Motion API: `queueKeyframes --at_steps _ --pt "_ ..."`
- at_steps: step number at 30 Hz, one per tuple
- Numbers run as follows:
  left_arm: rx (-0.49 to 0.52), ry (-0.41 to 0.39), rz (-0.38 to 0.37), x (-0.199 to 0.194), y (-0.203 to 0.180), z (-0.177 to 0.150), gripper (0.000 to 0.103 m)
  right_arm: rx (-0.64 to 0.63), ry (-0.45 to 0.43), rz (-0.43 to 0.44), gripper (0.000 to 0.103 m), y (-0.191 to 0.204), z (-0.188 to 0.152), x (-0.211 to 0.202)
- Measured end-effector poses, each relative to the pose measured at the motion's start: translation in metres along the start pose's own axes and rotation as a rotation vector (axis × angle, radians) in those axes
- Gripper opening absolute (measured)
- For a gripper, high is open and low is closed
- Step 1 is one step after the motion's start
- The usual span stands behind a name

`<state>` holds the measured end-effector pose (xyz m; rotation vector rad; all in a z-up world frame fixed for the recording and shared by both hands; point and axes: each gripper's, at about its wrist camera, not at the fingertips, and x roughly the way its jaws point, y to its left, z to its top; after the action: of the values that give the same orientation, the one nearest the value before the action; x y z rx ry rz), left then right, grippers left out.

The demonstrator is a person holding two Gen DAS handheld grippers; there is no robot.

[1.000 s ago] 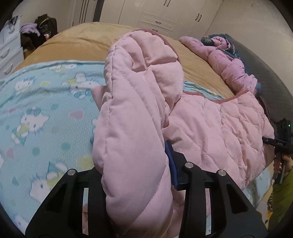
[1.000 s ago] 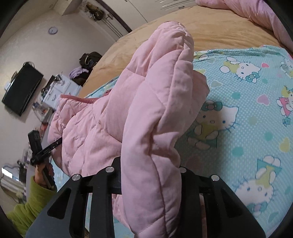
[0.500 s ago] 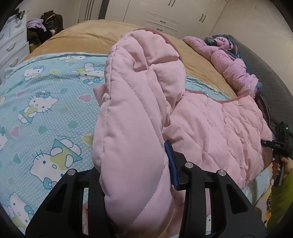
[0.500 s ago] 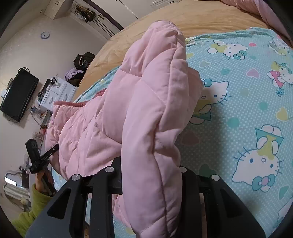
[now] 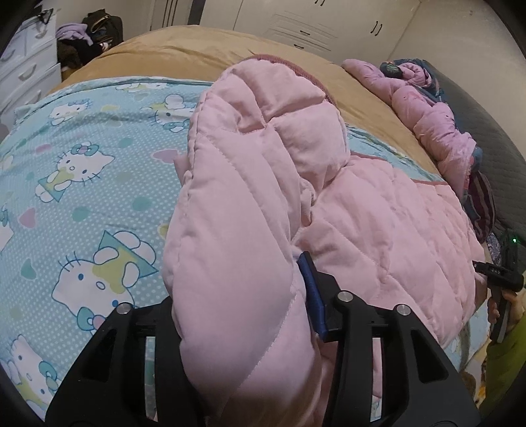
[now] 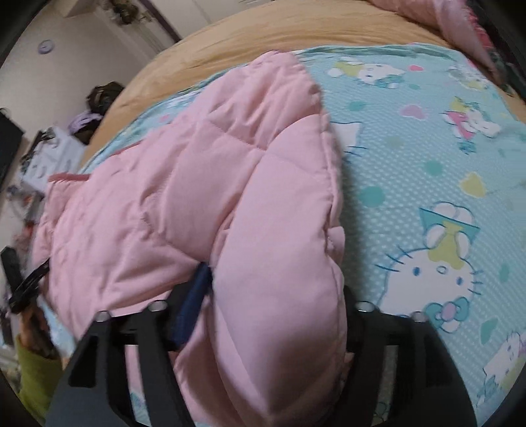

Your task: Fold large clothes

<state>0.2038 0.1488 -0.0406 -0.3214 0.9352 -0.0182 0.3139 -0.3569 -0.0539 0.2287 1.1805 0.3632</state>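
A pink quilted padded garment (image 5: pixel 388 230) lies on a blue Hello Kitty sheet (image 5: pixel 82 203) on the bed. My left gripper (image 5: pixel 243 315) is shut on a thick fold of the garment (image 5: pixel 236 230), which rises up between the fingers; one blue pad (image 5: pixel 312 295) shows at its right side. My right gripper (image 6: pixel 273 322) is shut on another thick fold of the same garment (image 6: pixel 263 203), with a blue pad (image 6: pixel 194 302) visible on its left. Each gripper shows at the edge of the other's view, held by a hand in a green sleeve (image 6: pixel 33 371).
A tan blanket (image 5: pixel 184 52) covers the far part of the bed. More pink and dark clothes (image 5: pixel 434 121) are piled along the dark headboard (image 5: pixel 486 131). White drawers (image 5: pixel 23 75), a bag and wardrobes (image 5: pixel 312 23) stand beyond the bed.
Both grippers have kept hold of the garment and moved across the sheet. The right view has swung and the fold there now lies lower and flatter.
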Motion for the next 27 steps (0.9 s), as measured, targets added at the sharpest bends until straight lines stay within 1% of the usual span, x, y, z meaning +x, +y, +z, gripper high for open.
queueKeyframes --at_steps 1,3,5,6,7,8,9,12,16,19,24,27 --pt "-0.002 0.003 0.005 0.001 0.000 0.000 0.040 0.006 -0.009 -0.014 0.075 0.001 -0.001 -0.001" --pt "-0.010 0.010 0.021 0.001 0.000 0.000 0.045 0.017 -0.031 -0.070 0.082 0.004 -0.002 -0.005" --pt "-0.019 0.010 0.038 -0.001 0.001 0.000 0.056 0.031 -0.061 -0.076 0.087 0.003 -0.004 -0.012" --pt "-0.021 0.001 0.049 -0.004 0.000 0.000 0.068 0.040 -0.081 -0.085 0.092 0.004 -0.006 -0.018" --pt "-0.020 -0.011 0.052 -0.008 -0.001 -0.001 0.075 0.045 -0.110 -0.088 0.092 0.006 -0.006 -0.025" --pt "-0.017 -0.023 0.056 -0.014 -0.002 0.000 0.076 0.042 -0.149 -0.083 0.093 0.009 -0.009 -0.037" --pt "-0.013 -0.031 0.062 -0.018 -0.003 0.000 0.080 0.037 -0.170 -0.079 0.094 0.009 -0.011 -0.044" --pt "0.006 -0.073 0.089 -0.040 -0.010 0.000 0.094 -0.005 -0.248 -0.082 0.097 0.021 -0.023 -0.074" --pt "0.044 -0.153 0.114 -0.077 -0.028 -0.002 0.094 -0.106 -0.366 -0.068 0.099 0.052 -0.048 -0.117" --pt "0.066 -0.205 0.112 -0.104 -0.044 -0.007 0.094 -0.152 -0.437 -0.059 0.099 0.069 -0.068 -0.144" --pt "0.101 -0.275 0.099 -0.137 -0.074 -0.024 0.094 -0.203 -0.515 -0.020 0.099 0.092 -0.100 -0.176" --pt "0.103 -0.316 0.072 -0.153 -0.085 -0.040 0.094 -0.226 -0.536 -0.022 0.099 0.104 -0.119 -0.186"
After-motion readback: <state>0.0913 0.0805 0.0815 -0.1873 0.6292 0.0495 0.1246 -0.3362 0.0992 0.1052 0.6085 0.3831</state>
